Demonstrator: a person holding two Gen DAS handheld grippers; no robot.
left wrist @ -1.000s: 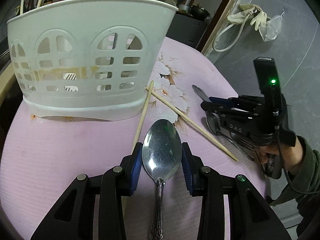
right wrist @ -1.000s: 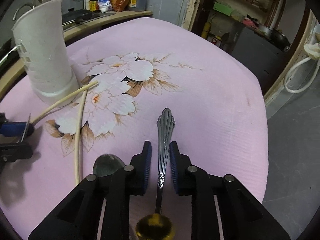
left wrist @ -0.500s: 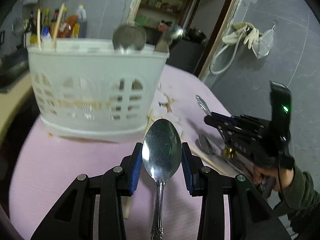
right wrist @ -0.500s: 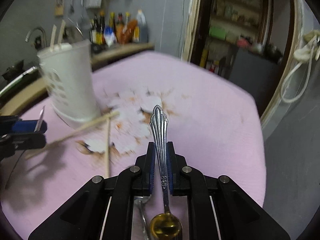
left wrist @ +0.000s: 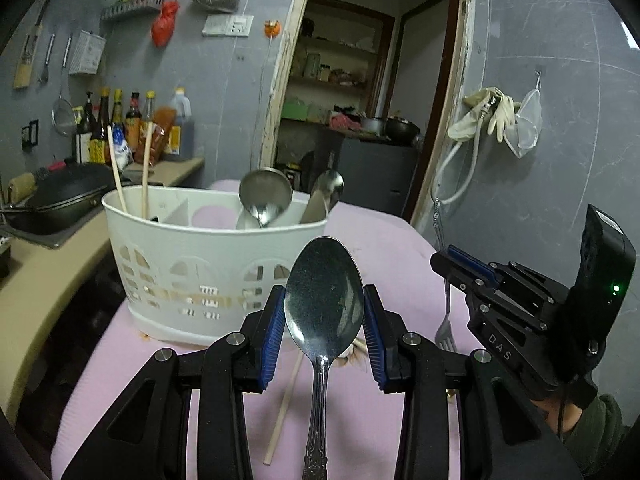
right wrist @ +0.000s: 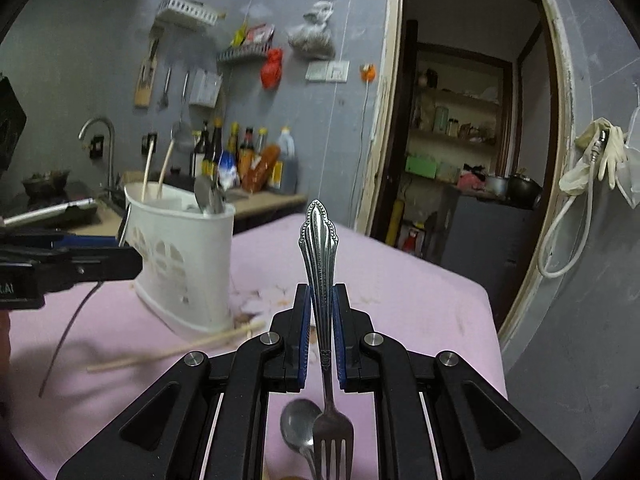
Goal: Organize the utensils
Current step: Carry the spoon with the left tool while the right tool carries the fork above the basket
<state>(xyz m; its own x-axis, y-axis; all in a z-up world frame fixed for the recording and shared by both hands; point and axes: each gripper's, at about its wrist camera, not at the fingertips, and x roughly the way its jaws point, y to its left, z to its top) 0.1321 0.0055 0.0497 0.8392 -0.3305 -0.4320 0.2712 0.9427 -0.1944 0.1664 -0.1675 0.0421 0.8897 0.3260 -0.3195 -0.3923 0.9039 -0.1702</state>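
My left gripper (left wrist: 324,292) is shut on the bowl of a steel spoon (left wrist: 324,312), whose handle points back under the camera. Just beyond it stands the white slotted caddy (left wrist: 192,264), with two chopsticks (left wrist: 116,168) in its left section and spoons (left wrist: 266,196) in its right. My right gripper (right wrist: 323,292) is shut on the ornate handle of a fork (right wrist: 320,248), with the tines (right wrist: 333,440) hanging below. In the left wrist view the right gripper (left wrist: 442,260) hovers right of the caddy. The left gripper (right wrist: 132,256) shows in the right wrist view, in front of the caddy (right wrist: 180,264).
Two loose chopsticks (right wrist: 180,350) and a spoon (right wrist: 298,424) lie on the pink floral tablecloth (right wrist: 400,288). Behind the table a counter (left wrist: 48,276) holds a wok and sauce bottles (left wrist: 132,124). An open doorway (right wrist: 468,140) lies at the back right.
Both grippers have risen and tipped upward with their utensils, so the caddy's open top and the wall now show. The fork has come up off the table.
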